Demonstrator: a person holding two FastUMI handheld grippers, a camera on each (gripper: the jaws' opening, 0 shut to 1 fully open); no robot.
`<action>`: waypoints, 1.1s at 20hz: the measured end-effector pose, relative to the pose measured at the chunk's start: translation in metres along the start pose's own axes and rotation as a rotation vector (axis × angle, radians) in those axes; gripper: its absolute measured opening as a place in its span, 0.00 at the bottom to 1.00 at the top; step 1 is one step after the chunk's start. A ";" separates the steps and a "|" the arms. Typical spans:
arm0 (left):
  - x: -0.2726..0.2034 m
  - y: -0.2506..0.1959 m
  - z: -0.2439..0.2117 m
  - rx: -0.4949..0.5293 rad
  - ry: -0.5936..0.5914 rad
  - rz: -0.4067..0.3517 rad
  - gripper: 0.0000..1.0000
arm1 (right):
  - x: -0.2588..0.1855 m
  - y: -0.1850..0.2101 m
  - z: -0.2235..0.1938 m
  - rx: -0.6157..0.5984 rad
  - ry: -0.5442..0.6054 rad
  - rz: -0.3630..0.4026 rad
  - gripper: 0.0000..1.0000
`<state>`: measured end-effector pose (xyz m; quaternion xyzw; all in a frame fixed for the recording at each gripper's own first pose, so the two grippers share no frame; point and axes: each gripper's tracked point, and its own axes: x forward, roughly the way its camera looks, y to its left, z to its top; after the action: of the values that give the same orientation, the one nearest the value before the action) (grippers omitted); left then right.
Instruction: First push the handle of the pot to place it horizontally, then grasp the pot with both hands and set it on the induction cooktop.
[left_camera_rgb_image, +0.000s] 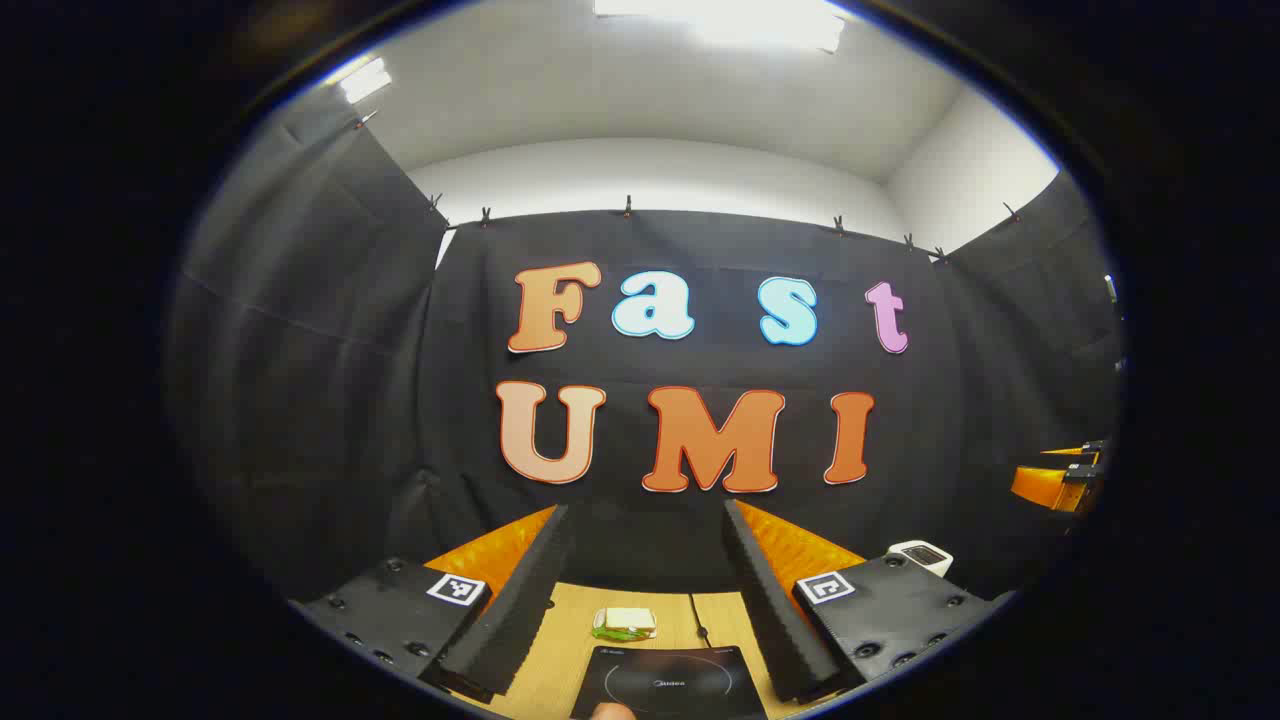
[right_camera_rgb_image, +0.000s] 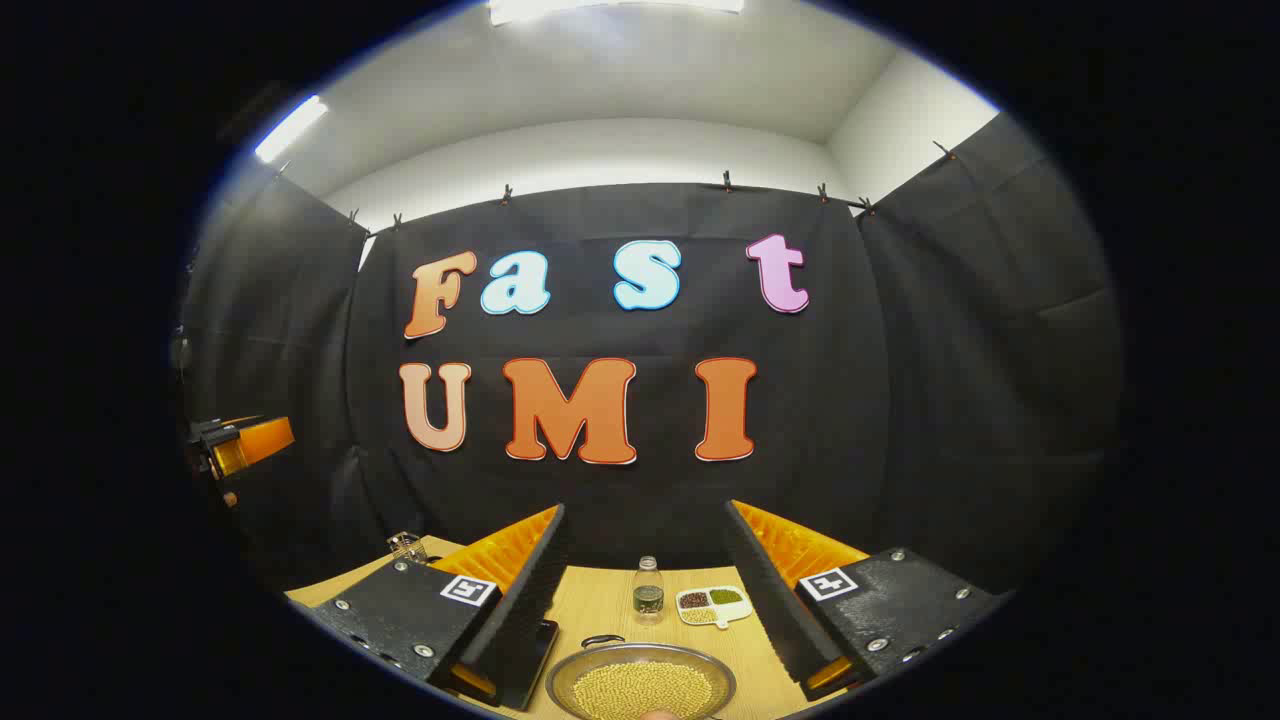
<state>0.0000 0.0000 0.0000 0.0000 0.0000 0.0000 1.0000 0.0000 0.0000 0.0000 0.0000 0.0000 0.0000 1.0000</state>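
Pot at 6 o'clock: bean-filled, heavy, rigid, likely slippery; rim grasp advised. Both tongs held wide open, empty.

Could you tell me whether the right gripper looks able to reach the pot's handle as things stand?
Probably yes. The right gripper is open, and the pot of yellow grains sits just ahead between its fingers. The handle lies at the far left rim, with bare table around it.
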 end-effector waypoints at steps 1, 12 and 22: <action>0.000 -0.002 -0.002 0.004 0.002 -0.005 0.98 | 0.001 0.003 -0.002 0.000 0.006 0.006 0.94; 0.003 -0.015 -0.015 -0.013 0.033 -0.033 0.99 | -0.007 0.001 -0.001 0.001 -0.004 0.006 0.95; -0.004 -0.022 0.001 -0.002 -0.002 -0.051 0.99 | -0.012 -0.011 0.004 -0.004 -0.009 -0.023 0.94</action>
<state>-0.0037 -0.0216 0.0009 -0.0012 -0.0010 -0.0254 0.9997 -0.0123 -0.0109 0.0044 -0.0021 -0.0045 -0.0117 0.9999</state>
